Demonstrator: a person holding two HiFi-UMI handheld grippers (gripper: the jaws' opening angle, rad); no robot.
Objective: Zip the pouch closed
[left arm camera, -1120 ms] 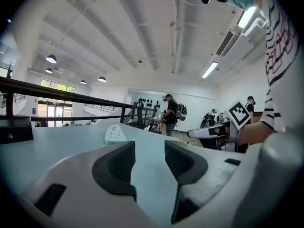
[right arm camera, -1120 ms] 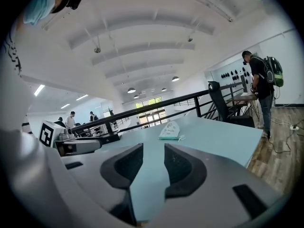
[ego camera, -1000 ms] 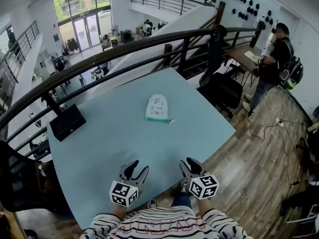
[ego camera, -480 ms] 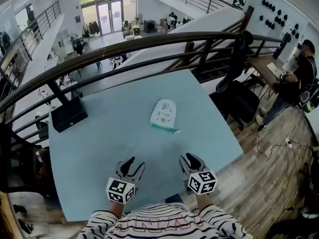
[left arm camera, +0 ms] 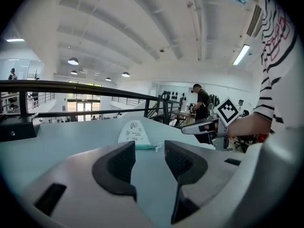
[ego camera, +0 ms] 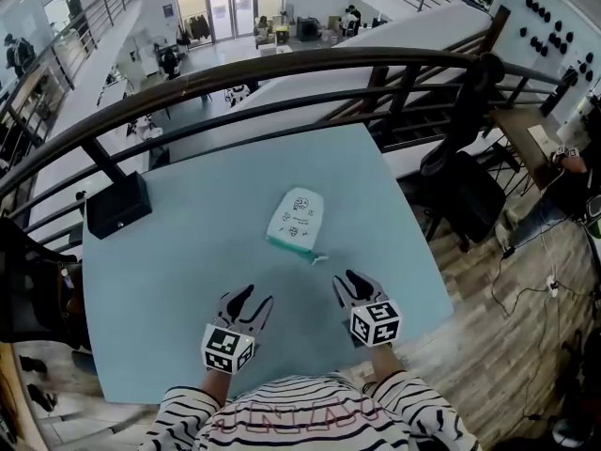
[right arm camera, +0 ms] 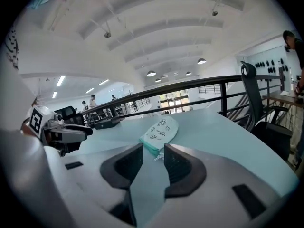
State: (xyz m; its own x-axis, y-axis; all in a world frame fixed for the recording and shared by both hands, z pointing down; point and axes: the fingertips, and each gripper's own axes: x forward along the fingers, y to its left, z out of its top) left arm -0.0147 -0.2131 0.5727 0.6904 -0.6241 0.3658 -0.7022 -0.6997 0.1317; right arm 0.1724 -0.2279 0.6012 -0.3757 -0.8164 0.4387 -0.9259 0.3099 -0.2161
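Observation:
A small white pouch (ego camera: pixel 296 218) with a green zip edge and a white pull tab lies flat on the pale blue table (ego camera: pixel 169 289), near its middle. It also shows ahead of the jaws in the left gripper view (left arm camera: pixel 134 133) and the right gripper view (right arm camera: pixel 160 130). My left gripper (ego camera: pixel 251 303) hovers over the table's near edge, below and left of the pouch, open and empty. My right gripper (ego camera: pixel 348 283) is open too, just below and right of the pouch's zip end, nothing between its fingers.
A black box (ego camera: pixel 116 206) sits at the table's far left corner. A dark railing (ego camera: pixel 282 78) runs behind the table. A black office chair (ego camera: pixel 465 181) stands off the right side, and a person (ego camera: pixel 563 172) is at a desk further right.
Both grippers have moved forward over the table toward the pouch, the right one nearest it. The head view has shifted. The pouch has stayed where it lay.

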